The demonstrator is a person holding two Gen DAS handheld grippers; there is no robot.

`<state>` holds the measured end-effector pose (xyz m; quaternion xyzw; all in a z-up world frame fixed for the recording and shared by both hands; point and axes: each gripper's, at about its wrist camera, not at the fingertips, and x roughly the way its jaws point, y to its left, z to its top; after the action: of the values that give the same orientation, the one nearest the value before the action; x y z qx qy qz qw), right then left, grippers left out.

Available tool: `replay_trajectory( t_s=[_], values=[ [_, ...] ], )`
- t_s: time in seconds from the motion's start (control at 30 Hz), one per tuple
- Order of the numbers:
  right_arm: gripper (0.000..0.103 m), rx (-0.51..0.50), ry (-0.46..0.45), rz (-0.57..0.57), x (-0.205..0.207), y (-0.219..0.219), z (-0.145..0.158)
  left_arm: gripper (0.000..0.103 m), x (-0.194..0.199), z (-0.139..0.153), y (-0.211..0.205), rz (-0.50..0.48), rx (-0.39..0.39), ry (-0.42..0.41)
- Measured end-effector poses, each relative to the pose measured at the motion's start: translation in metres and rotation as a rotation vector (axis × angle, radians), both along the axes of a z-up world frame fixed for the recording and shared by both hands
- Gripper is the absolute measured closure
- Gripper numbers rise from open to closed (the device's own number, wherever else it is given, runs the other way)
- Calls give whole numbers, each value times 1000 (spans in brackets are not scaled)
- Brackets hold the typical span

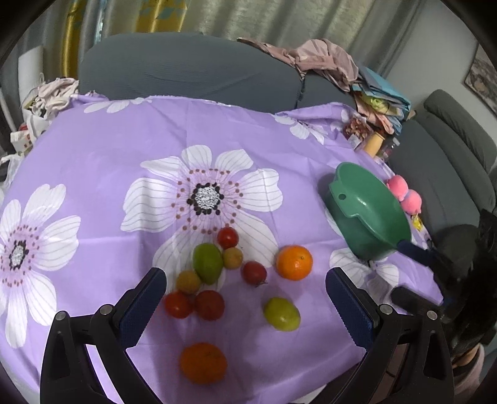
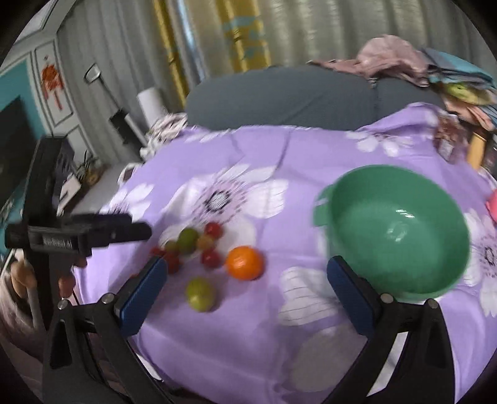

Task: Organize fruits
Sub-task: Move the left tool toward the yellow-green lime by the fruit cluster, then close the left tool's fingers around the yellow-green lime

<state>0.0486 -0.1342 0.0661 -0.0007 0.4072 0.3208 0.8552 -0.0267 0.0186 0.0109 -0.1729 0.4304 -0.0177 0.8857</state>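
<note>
A home living room: grey sofa (image 1: pixel 186 71), curtains (image 1: pixel 279 18), heaped clothes (image 1: pixel 323 59).

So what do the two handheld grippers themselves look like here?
Both match: the left gripper and right gripper have black plastic frames with triangular cut-outs and silver round pivot bolts, ending in flat blue ridged pads. In the right wrist view, pale lettering, too blurred to read, marks the left one's black body. No cables or sleeves show.

Soft, even indoor light; the glossy green plastic bowl (image 2: pixel 399 233) carries small pale highlights inside, and fruit left of it casts faint shadows. The right wrist view is motion-blurred throughout; the left is sharp. Both show fisheye bending and dark corner vignetting.
</note>
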Motion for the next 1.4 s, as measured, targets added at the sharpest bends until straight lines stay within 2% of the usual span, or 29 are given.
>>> replay_trajectory(
  t_s=[0.1, 0.23, 0.3, 0.4, 0.47, 0.57, 0.67, 0.8, 0.87, 1.03, 1.1, 1.23, 1.4],
  values=[
    [0, -11, 12, 26, -7, 14, -5, 1, -2, -1, 4, -7, -39, -1],
    [0, 19, 40, 37, -3, 15, -4, 1, 1, -7, 14, -17, -182, 40],
    [0, 44, 35, 36, -2, 15, -2, 1, 2, -12, 16, -20, -228, 61],
    [0, 40, 13, 26, -9, 15, -1, 1, 2, -16, 21, -36, -319, 67],
    [0, 56, 35, 35, -8, 14, -3, 1, 0, -19, 23, -53, -382, 59],
    [0, 115, 81, 64, -8, 13, -9, 1, -1, -20, 25, -55, -377, 72],
    [0, 91, 101, 100, -13, 20, -13, 1, -3, -19, 29, -76, -428, 48],
    [0, 45, 157, 119, -16, 29, -25, 1, -2, -12, 19, -134, -379, 32],
    [0, 27, 149, 142, -21, 34, -28, 1, 0, -10, 7, -185, -352, 33],
    [3, -33, 145, 146, -22, 43, -37, 1, 17, -31, -19, -236, -231, 175],
    [6, -15, 164, 157, -21, 43, -42, 1, 19, -36, -23, -222, -228, 190],
    [13, 30, 220, 151, -17, 42, -53, 1, 26, -43, -23, -176, -275, 199],
    [19, 47, 251, 139, -13, 42, -63, 1, 31, -47, -34, -177, -226, 219]
  ],
)
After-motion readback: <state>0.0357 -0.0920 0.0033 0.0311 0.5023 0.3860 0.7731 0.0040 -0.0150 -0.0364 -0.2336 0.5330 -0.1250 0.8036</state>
